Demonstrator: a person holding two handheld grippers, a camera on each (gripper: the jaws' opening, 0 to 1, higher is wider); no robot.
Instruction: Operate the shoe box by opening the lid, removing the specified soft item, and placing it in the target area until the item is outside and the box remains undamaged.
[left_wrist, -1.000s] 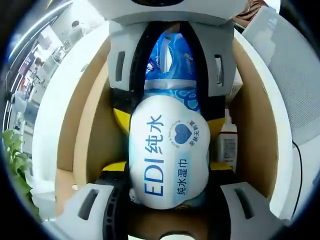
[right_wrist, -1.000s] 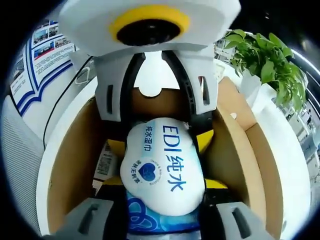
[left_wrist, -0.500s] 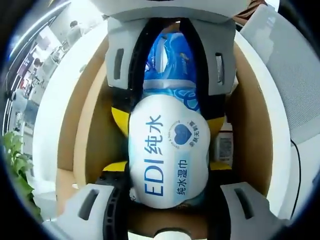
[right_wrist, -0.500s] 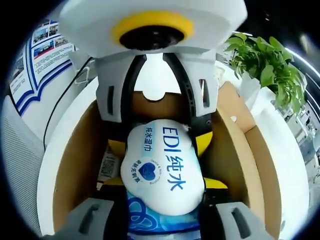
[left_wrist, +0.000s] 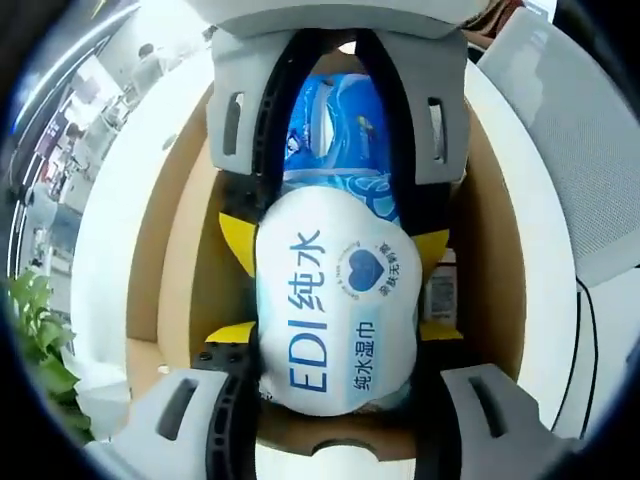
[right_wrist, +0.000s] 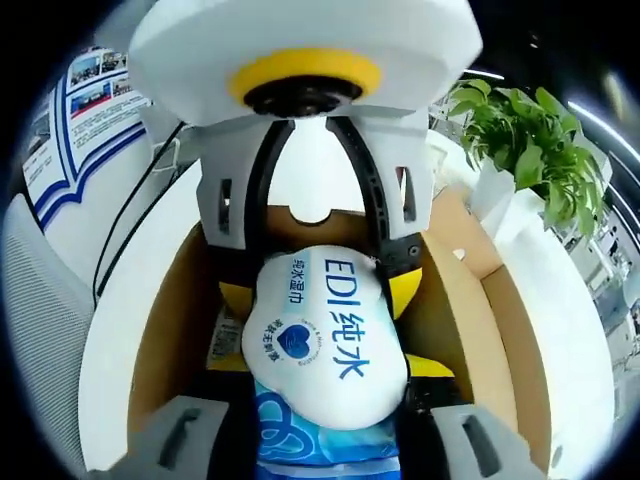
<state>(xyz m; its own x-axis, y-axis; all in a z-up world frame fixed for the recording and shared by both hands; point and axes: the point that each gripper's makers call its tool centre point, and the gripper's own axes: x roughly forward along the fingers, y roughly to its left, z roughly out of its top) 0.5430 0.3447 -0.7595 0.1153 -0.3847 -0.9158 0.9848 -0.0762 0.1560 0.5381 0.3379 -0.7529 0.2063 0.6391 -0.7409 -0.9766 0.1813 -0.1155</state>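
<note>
Your fingers on both sides are clamped on the same soft white-and-blue wet-wipes pack (left_wrist: 335, 300): the left gripper (left_wrist: 335, 345) pinches its white end w/ yellow pads at each side, and the right gripper (right_wrist: 325, 385) grips the blue-patterned end (each gripper faces the other across the pack). The pack (right_wrist: 315, 330) sits between them, above the inside of the open brown cardboard shoe box (left_wrist: 185, 240), whose walls (right_wrist: 165, 330) flank it. The box rests on a white round worktop (left_wrist: 110, 230). A green leafy plant (right_wrist: 530, 130) stands beyond the box.
</note>
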